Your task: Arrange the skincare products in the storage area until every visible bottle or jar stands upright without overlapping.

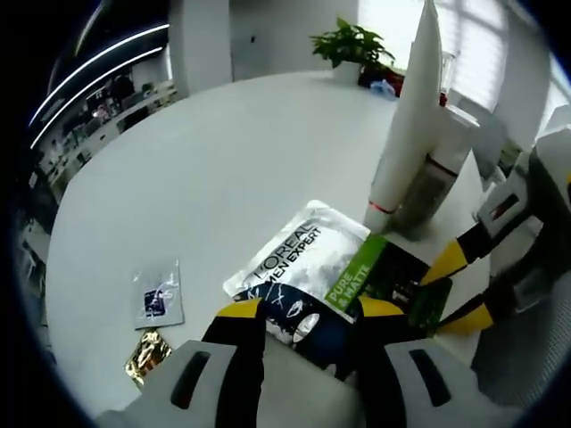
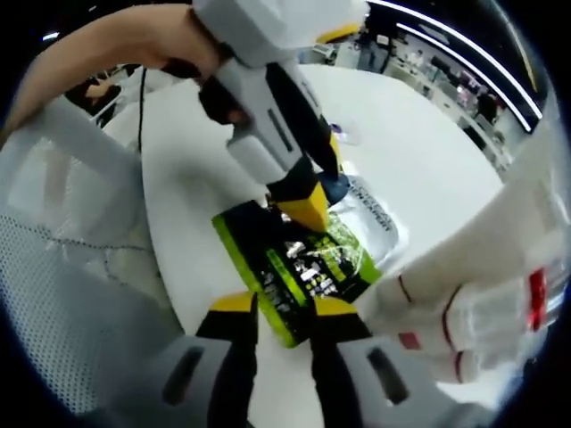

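Note:
A flat L'Oreal Men Expert pack [image 1: 303, 259], silver, dark blue and green, hangs just above the white table [image 1: 223, 152]. My left gripper [image 1: 308, 312] is shut on its dark blue end. My right gripper [image 2: 283, 306] is shut on the opposite green and black end of the pack [image 2: 303, 259]. In the left gripper view the right gripper [image 1: 457, 290] enters from the right. In the right gripper view the left gripper [image 2: 303, 201] reaches down from the top, held by a hand. A tall white tube [image 1: 410, 116] stands upright behind the pack, with a second bottle [image 1: 439, 174] against it.
A small clear sachet [image 1: 159, 294] and a gold wrapper [image 1: 147, 352] lie near the table's left edge. A potted plant [image 1: 352, 45] stands at the far side. White bottles [image 2: 464, 308] stand right of the pack. A mesh chair [image 2: 80, 267] is beside the table.

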The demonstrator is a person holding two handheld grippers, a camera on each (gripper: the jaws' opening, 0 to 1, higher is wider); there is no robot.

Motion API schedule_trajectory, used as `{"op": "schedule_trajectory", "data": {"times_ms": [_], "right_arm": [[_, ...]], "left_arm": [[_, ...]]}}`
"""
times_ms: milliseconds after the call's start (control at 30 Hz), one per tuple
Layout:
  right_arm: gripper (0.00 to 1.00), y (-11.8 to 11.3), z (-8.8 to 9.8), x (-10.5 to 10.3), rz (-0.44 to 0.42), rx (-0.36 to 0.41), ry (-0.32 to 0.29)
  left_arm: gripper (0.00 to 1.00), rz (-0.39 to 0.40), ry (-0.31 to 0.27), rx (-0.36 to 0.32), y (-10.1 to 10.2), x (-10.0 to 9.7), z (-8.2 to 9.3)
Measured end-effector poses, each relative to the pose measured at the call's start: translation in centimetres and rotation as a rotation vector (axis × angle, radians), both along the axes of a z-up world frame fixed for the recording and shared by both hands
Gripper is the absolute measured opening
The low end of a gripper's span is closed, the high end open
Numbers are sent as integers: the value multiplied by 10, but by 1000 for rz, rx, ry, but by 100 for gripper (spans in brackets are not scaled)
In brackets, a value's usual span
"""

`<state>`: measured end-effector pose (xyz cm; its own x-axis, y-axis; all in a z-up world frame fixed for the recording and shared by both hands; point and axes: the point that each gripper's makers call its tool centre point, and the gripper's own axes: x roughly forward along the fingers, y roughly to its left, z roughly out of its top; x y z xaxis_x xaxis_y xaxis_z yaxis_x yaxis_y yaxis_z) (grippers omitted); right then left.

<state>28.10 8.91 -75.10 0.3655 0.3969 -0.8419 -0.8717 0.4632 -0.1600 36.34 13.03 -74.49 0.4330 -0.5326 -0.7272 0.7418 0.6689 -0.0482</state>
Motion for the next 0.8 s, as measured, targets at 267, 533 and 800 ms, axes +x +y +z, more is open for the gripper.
{"op": "schedule_trajectory", "data": {"times_ms": [267, 533, 800], "right_arm": [[17, 1, -1, 1, 2, -3, -5], [19, -2, -1, 5, -21, 8, 1], [19, -2, 0, 5, -21, 12, 2]], "left_arm": [[37, 13, -19, -22, -5, 3, 1], [37, 33, -40, -33, -9, 6, 1], [36, 34, -47, -33, -10, 8, 1]]}}
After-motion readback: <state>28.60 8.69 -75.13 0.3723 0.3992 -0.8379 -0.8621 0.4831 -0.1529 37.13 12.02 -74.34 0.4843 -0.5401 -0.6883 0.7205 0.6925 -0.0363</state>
